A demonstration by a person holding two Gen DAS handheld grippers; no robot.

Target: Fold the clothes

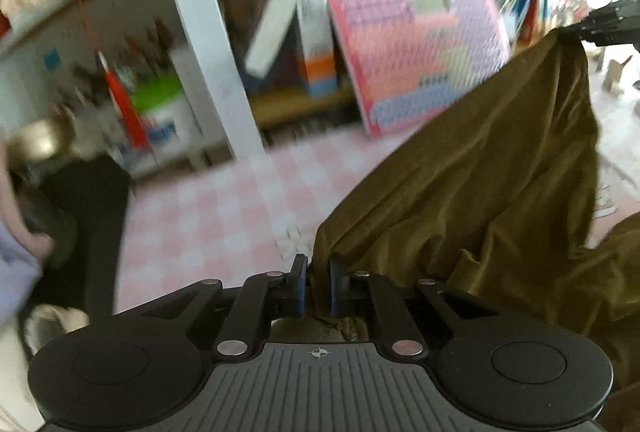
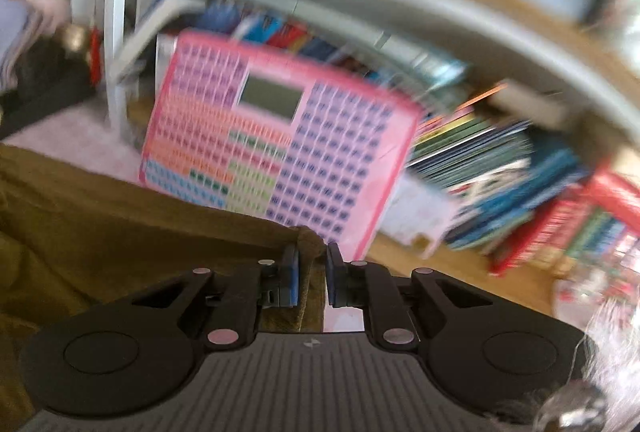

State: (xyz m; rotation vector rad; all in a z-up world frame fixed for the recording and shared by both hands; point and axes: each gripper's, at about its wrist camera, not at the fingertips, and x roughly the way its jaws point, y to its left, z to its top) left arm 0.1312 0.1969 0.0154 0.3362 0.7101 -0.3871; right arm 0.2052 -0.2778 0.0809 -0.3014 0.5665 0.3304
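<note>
Both the left gripper (image 1: 318, 286) and right gripper (image 2: 311, 278) pinch the olive garment (image 1: 480, 192), lifted over the pink-checked counter (image 1: 208, 216). Only the left view shows both grips; blur smears the shelves.

left hand-held gripper (image 1: 318, 282): clamped, angled down | right hand-held gripper (image 2: 312, 278): clamped

Matt olive cloth garment (image 1: 480, 192) (softly creased), checked pink tablecloth (image 1: 208, 216), glossy pink board (image 2: 276, 148).
</note>
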